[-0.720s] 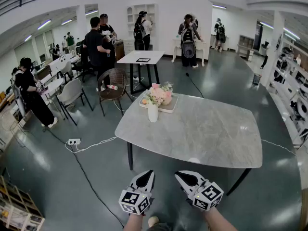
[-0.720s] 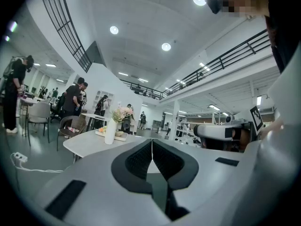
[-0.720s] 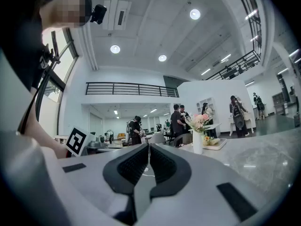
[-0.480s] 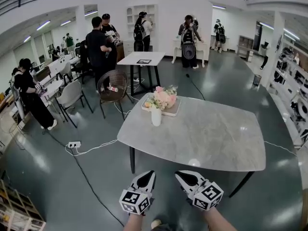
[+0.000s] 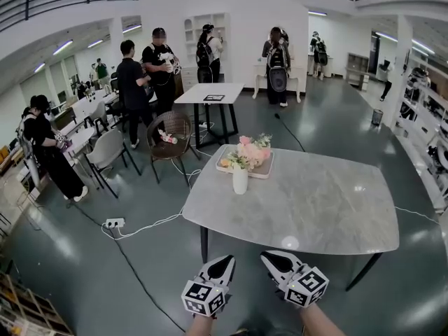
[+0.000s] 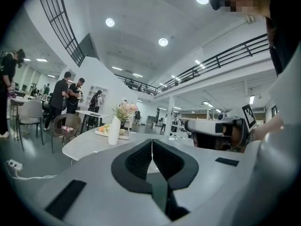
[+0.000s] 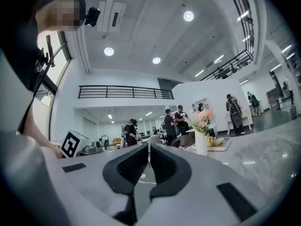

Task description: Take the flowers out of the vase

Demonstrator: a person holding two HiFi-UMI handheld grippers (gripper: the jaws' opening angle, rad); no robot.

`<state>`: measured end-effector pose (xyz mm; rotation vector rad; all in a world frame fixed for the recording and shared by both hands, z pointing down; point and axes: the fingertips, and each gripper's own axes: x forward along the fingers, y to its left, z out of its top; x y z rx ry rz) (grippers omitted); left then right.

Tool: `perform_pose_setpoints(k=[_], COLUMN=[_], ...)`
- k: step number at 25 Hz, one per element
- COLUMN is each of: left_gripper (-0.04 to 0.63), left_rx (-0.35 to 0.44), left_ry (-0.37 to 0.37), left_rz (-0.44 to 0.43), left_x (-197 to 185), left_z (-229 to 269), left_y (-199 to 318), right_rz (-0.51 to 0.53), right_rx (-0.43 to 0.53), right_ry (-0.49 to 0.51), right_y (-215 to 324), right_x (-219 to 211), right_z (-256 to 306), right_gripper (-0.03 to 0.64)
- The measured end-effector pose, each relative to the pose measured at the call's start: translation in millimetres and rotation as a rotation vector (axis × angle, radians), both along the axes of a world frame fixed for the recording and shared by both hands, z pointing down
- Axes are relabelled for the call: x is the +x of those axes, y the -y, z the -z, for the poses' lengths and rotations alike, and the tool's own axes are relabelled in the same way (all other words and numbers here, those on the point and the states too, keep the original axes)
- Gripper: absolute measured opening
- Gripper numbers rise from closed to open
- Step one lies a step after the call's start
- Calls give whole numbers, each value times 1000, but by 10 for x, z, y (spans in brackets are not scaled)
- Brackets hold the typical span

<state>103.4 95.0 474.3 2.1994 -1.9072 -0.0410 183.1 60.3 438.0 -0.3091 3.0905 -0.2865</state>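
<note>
Slim white vase [image 5: 240, 180], perhaps ceramic; marbled table [image 5: 315, 208].

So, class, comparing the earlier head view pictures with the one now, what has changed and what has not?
The table with its vase has slid lower and rightward in the head view, so the person seems to have stepped nearer. People behind have walked about. Nothing was gripped or released. Unchanged: flowers in the vase; left gripper and right gripper shut, empty, short of the table.
</note>
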Motion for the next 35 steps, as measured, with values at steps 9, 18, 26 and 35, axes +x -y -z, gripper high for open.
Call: perform_pose_setpoints(k=[9,18,26,35], left_gripper=[17,17,17,18], left_rx=[-22,-22,-5,-13], left_ry=[-57,-57,-53,-66], left_rz=[18,-4,-57,-85], left_x=[-152,-505,-698,-865], left_z=[-259,-336,-257,-327], left_y=[73,614,1210,1681], right_rz=[-40,-56,-77,-81], right_rx=[-67,-68,-95,-123], right_ry=[-19,-13,-44,-76], right_y=[198,705,1182,1544], right_x=[-48,-397,-644,-875], right_z=[-242,-291,-329,-465], right_gripper=[31,31,31,31])
